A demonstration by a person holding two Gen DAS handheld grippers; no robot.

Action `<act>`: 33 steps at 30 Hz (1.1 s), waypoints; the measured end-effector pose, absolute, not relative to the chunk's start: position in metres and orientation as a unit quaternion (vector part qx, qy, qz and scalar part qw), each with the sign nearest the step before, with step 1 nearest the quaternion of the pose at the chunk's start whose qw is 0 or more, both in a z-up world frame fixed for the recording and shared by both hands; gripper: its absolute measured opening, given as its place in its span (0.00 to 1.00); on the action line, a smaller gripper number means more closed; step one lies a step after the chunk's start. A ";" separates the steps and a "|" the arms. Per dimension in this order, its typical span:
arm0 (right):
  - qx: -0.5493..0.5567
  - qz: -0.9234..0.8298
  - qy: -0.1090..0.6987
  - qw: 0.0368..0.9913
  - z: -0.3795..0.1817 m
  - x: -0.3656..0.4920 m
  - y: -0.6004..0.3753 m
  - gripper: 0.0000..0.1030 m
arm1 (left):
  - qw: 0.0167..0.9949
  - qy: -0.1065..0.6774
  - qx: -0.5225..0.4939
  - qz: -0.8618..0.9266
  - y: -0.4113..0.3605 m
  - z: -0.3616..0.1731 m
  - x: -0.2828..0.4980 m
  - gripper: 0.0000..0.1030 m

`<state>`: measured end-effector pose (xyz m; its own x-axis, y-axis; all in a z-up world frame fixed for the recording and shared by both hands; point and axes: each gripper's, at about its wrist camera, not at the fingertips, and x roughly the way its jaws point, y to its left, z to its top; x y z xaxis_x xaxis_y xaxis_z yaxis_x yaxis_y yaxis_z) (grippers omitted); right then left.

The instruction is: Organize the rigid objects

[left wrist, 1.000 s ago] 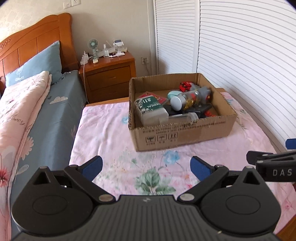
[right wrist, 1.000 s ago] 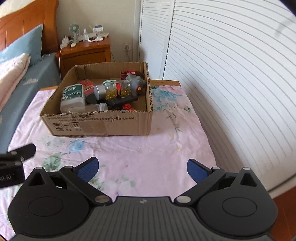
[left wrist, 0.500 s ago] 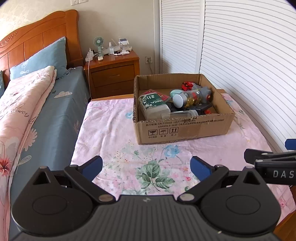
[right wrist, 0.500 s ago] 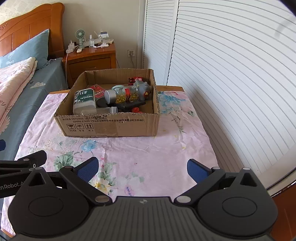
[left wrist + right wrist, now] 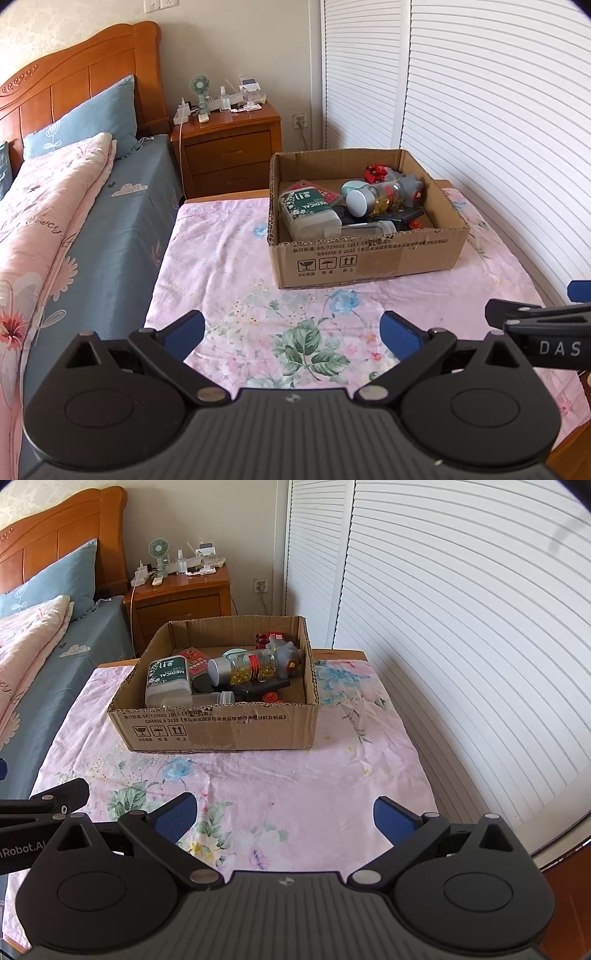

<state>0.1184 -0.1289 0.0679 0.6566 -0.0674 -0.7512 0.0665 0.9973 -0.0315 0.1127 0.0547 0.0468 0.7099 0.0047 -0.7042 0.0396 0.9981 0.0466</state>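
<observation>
**Both hand-held grippers wide and empty, short of the cardboard box**

You held the left hand-held gripper [image 5: 291, 332] over the near part of the tabletop [image 5: 221, 266], which was covered by a pink floral cloth; its blue-padded fingers [image 5: 184, 329] were spread wide with nothing between them. Your right hand-held gripper [image 5: 282, 814] was spread just as wide, also empty, just beside the left one and near the same edge.

The cardboard box [image 5: 221, 731] sat on the cloth toward the far side, well apart from both grippers, top open. Inside it lay a white bottle with a green "MEDICAL" label [image 5: 166, 679] at the left, on its side. A clear jar of yellow capsules with a silver cap [image 5: 243, 666] lay tilted across the middle, resting on a black flat object [image 5: 262, 688]. A grey toy [image 5: 286, 655] and a red toy car [image 5: 375, 173] were at the far right corner, and a red packet [image 5: 195, 661] lay behind the bottle.

A bed [image 5: 92, 229] stood to the left, with a wooden nightstand [image 5: 229, 147] beyond it.
</observation>
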 end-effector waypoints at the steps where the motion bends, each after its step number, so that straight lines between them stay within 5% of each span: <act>1: -0.001 -0.037 0.413 0.910 0.068 0.118 -0.129 1.00 | 0.924 0.381 0.029 -0.009 0.055 0.047 0.113 0.98; 33: 0.003 -0.035 0.411 0.911 0.068 0.118 -0.133 1.00 | 0.925 0.379 0.035 -0.004 0.052 0.048 0.111 0.98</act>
<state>0.1178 -0.1325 0.0679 0.6602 -0.0612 -0.7486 0.0655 0.9976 -0.0238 0.1107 0.0521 0.0481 0.7134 0.0186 -0.7005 0.0347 0.9975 0.0618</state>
